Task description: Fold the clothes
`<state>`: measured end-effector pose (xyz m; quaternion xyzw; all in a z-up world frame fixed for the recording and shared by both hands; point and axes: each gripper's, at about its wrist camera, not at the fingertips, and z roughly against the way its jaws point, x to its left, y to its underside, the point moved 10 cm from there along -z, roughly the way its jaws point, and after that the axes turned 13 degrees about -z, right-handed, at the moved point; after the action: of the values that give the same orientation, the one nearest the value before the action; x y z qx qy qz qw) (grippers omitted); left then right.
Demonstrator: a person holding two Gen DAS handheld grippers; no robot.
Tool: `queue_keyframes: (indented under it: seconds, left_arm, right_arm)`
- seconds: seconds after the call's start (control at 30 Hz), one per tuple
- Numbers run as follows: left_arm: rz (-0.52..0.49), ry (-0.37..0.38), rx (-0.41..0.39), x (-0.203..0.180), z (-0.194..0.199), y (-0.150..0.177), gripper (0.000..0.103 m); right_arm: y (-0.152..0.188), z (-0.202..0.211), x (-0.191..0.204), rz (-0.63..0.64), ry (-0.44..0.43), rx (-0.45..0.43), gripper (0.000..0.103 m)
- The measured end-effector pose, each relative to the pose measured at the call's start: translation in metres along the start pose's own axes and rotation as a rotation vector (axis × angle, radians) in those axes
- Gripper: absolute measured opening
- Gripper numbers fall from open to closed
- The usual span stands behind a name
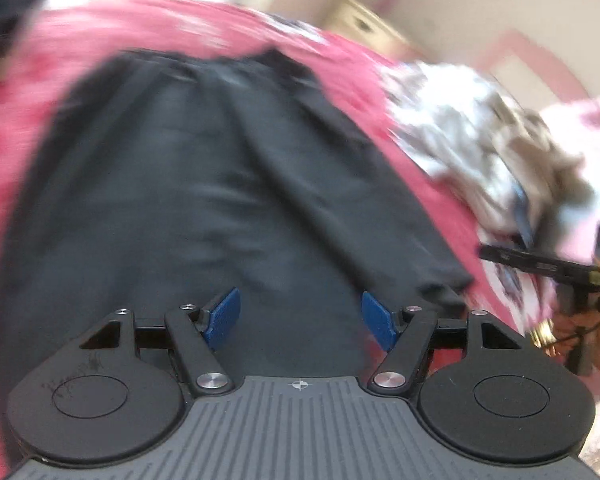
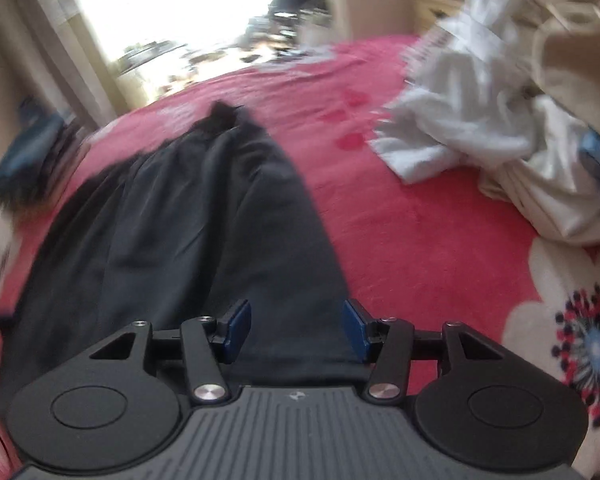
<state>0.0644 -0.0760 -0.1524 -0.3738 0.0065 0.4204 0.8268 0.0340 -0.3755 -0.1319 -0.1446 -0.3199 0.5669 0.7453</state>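
Note:
A black garment point(image 1: 204, 184) lies spread flat on a pink floral bedspread point(image 1: 16, 128). My left gripper point(image 1: 300, 316) is open, its blue pads apart just above the garment's near edge, holding nothing. In the right wrist view the same black garment point(image 2: 180, 232) stretches away from me. My right gripper point(image 2: 297, 330) is open over its near right edge, empty. The right gripper also shows at the right edge of the left wrist view point(image 1: 548, 268). Both views are motion-blurred.
A heap of white and beige clothes point(image 2: 500, 120) lies on the bedspread point(image 2: 420, 240) to the right; it also shows in the left wrist view point(image 1: 480, 140). A bright window point(image 2: 180, 8) and a wooden cabinet point(image 1: 360, 20) stand beyond the bed.

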Motion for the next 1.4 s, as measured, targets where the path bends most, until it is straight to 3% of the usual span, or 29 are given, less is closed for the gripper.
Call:
queue_keyframes:
  seconds: [0.17,0.3,0.37,0.4,0.47,0.6,1.03,1.13,1.27,1.33,1.37,1.4]
  left_arm:
    - [-0.059,0.076,0.051,-0.05,-0.045,0.006,0.068]
    - [-0.062,0.107,0.082,-0.073,-0.064,0.019,0.068]
    - [-0.055,0.117,0.098,-0.076,-0.07,0.025,0.068]
    - [-0.05,0.12,0.104,-0.077,-0.072,0.027,0.068]
    - [-0.038,0.126,0.108,-0.078,-0.075,0.03,0.068]
    - [-0.013,0.139,0.11,-0.078,-0.082,0.031,0.068]
    - [0.024,0.12,0.102,-0.084,-0.1,0.015,0.067]
    - [0.051,0.121,0.094,-0.081,-0.103,0.013,0.067]
    - [0.119,0.139,0.084,-0.077,-0.109,0.009,0.062]
    - [0.161,0.163,0.09,-0.077,-0.113,0.006,0.043]
    - [0.179,0.182,0.101,-0.078,-0.114,0.004,0.039]
    - [0.192,0.204,0.112,-0.079,-0.116,0.001,0.026]
  right_arm:
    - [0.025,-0.021,0.045,0.377,-0.068,0.021,0.053]
    - [0.044,-0.053,0.067,0.552,-0.102,0.064,0.048]
    - [0.052,-0.065,0.069,0.563,-0.114,0.087,0.039]
    - [0.053,-0.069,0.068,0.55,-0.116,0.095,0.027]
    - [0.042,-0.066,0.058,0.463,-0.115,0.071,0.005]
    - [0.019,-0.051,0.012,0.214,-0.082,-0.017,0.004]
    - [-0.039,0.014,-0.193,-0.678,0.07,-0.333,0.003]
    - [-0.031,0.01,-0.203,-0.739,0.034,-0.279,0.004]
    - [-0.007,-0.005,-0.182,-0.745,-0.02,-0.125,0.018]
    - [0.002,-0.011,-0.17,-0.76,-0.06,-0.074,0.025]
    - [0.006,-0.013,-0.163,-0.764,-0.078,-0.053,0.026]
    - [0.008,-0.014,-0.157,-0.756,-0.088,-0.042,0.026]
